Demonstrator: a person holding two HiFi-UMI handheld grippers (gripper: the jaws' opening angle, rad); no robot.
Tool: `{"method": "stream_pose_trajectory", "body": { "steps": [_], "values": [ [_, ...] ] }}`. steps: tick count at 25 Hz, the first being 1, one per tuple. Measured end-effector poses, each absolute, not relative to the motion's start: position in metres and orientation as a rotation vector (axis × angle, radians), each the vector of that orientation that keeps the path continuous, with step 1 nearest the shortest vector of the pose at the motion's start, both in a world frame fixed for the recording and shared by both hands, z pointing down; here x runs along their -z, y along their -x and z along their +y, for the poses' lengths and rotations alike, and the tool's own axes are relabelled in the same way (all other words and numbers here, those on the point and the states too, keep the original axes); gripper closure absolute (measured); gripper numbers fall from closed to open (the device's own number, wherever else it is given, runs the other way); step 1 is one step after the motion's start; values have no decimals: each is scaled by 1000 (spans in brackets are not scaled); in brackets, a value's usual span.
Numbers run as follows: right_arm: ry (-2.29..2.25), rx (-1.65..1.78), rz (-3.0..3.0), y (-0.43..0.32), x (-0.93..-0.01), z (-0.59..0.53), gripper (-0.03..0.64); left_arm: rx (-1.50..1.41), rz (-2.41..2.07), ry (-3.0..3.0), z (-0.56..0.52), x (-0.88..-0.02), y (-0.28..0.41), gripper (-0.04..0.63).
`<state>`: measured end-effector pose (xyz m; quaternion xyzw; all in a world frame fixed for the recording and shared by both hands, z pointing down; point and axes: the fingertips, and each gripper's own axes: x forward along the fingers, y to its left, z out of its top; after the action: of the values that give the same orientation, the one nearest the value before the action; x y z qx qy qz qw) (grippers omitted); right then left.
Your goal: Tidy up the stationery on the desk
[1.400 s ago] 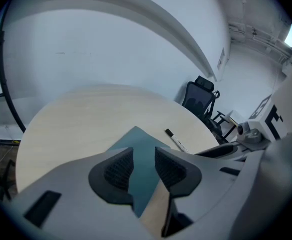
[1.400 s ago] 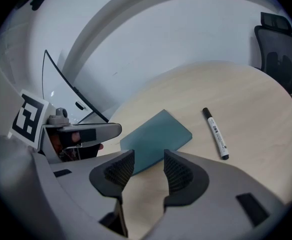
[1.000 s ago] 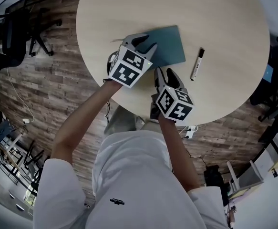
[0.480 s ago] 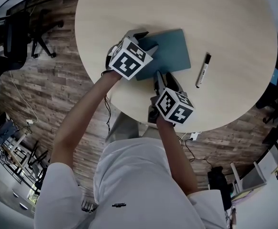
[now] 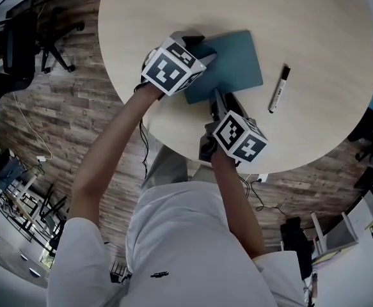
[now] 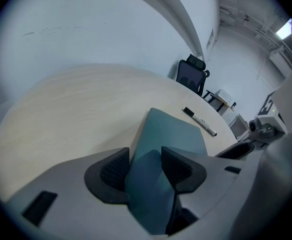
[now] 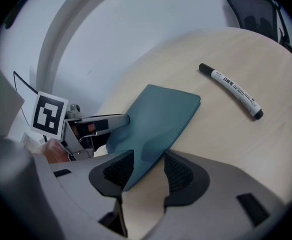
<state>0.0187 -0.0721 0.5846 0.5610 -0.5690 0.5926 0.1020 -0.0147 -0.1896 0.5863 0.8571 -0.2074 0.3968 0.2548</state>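
Table: round, light wood top (image 5: 314, 24), with plank flooring (image 5: 64, 107) showing around it.
Pouch: a flat teal pouch (image 5: 231, 59) lies on the table, on the side nearest the person. It's the thing both grippers are busy with.
Marker: a white marker with a black cap (image 5: 279, 88) lies on bare table to the right of the pouch. It's clearly apart from it and nothing is touching it.
Left gripper: the left gripper (image 5: 201, 48) is at the pouch's left end, angled down at it. Its jaws have just been opening and now stand wide. The pouch edge sits right between the pads (image 6: 114, 168), but it looks let go rather than squeezed.
Right gripper: the right gripper (image 5: 226, 101) is at the pouch's near edge, also tilted down. Its jaws are spread and loose. A corner of the pouch pokes in next to one pad, and bare tabletop shows before the other pad, so it's not gripping anything.
Spacing: the two grippers are near each other on the same pouch. The left one shows up in the right gripper view.
Background: a black office chair (image 6: 191, 75) stands beyond the table's far rim.
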Motion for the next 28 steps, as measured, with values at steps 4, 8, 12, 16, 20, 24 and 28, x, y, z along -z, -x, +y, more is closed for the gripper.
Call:
{"method": "stream_pose_trajectory", "body": {
  "steps": [4,8,12,16,20,24,28],
  "values": [
    [-1642,-1649,-1689,-23,-585,-67,433,-1073,-585,-2316,-180,-586,19,385],
    [-1581,-1597,-1696,-30,-590,-57,433,-1059,-598,-2274,-160,-586,22,385],
    [-1515,-1548,-1734,-37,-590,-49,434,-1009,-597,-2230,-136,-583,27,384],
    [-1498,-1496,-1760,-45,-590,-44,434,-932,-689,-2196,-118,-582,30,383],
    [-1480,-1445,-1774,-49,-589,-38,434,-868,-753,-2139,-101,-580,34,383],
    [-1463,-1382,-1802,-54,-587,-34,434,-886,-813,-2148,-85,-580,34,383],
    [-1465,-1364,-1813,-61,-584,-26,434,-889,-805,-2121,-62,-579,32,383]
  ]
}}
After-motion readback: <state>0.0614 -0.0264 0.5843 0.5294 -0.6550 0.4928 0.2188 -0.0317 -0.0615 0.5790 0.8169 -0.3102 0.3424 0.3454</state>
